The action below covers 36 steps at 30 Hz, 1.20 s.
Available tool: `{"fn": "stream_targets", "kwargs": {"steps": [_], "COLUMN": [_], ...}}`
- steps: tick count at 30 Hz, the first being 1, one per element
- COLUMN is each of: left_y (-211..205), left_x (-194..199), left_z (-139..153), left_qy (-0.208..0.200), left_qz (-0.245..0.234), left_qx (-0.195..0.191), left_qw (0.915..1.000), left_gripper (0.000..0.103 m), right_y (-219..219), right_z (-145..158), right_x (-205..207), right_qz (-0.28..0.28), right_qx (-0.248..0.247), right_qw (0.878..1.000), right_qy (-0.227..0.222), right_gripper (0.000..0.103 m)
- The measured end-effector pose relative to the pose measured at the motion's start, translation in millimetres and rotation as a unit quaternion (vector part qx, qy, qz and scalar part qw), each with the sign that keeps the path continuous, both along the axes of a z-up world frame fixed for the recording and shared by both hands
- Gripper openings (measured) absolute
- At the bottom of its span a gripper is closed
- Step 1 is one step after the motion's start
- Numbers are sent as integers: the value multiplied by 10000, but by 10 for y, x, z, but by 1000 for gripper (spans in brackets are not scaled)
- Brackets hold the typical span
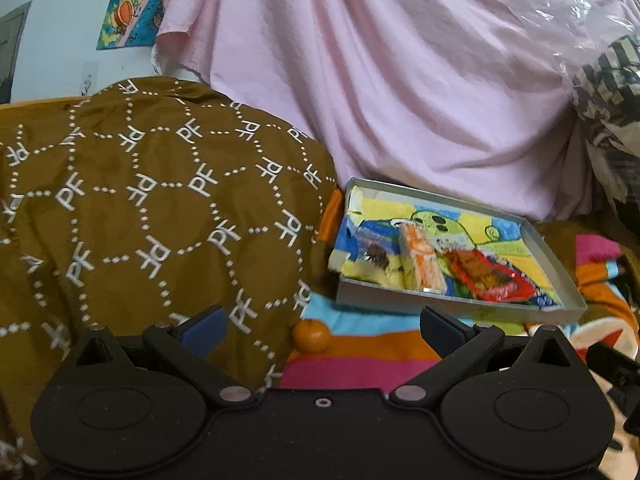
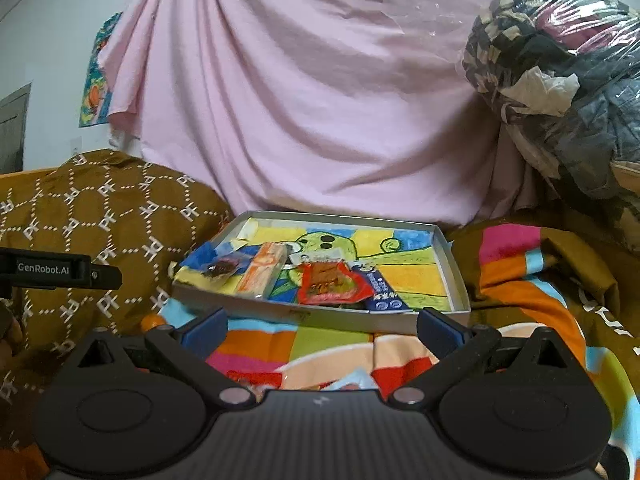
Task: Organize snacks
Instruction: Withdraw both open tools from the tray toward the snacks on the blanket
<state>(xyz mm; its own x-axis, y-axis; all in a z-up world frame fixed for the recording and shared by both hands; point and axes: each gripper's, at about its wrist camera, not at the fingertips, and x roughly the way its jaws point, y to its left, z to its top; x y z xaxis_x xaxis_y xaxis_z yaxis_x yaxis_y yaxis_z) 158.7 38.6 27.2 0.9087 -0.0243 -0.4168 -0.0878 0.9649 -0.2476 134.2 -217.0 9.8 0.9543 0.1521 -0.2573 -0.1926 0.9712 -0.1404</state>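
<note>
Grey tray [image 2: 456, 268] on the bed, holding a dark snack [image 2: 220, 268], orange pack [image 2: 262, 268], red pack [image 2: 328, 282] and blue pack [image 2: 382, 294] along its near edge; orange [image 1: 311, 335] outside its near-left corner; left gripper [image 1: 322, 326] and right gripper [image 2: 320, 328], jaws wide, empty.

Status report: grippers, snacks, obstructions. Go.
Left gripper open, empty. Right gripper open, empty. Four snack packets in tray. Orange loose on blanket by left gripper. Path clear.
</note>
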Motion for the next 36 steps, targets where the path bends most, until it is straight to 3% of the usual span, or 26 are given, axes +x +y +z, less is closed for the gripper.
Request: {"fn": "stream_targets", "kwargs": {"steps": [7, 17, 27, 36], "left_y": [13, -51, -262, -383], "left_x": [-333, -611, -625, -597], "left_z": [10, -126, -335, -446], "left_qy": [-12, 148, 746, 932], "left_qz": [-128, -269, -856, -1160], "left_qx": [324, 506, 786, 915], "left_qw": [9994, 9982, 9904, 9846], "left_gripper": [102, 102, 102, 102], "right_y": [87, 118, 159, 163], "right_z": [-44, -206, -561, -756], "right_x": [-267, -581, -777, -820], "right_qz": [134, 148, -184, -232], "right_qx": [-238, -333, -628, -636], "right_qw": [9995, 9993, 9951, 9908], "right_qy": [-130, 31, 745, 1171], "right_gripper": [103, 103, 103, 103]}}
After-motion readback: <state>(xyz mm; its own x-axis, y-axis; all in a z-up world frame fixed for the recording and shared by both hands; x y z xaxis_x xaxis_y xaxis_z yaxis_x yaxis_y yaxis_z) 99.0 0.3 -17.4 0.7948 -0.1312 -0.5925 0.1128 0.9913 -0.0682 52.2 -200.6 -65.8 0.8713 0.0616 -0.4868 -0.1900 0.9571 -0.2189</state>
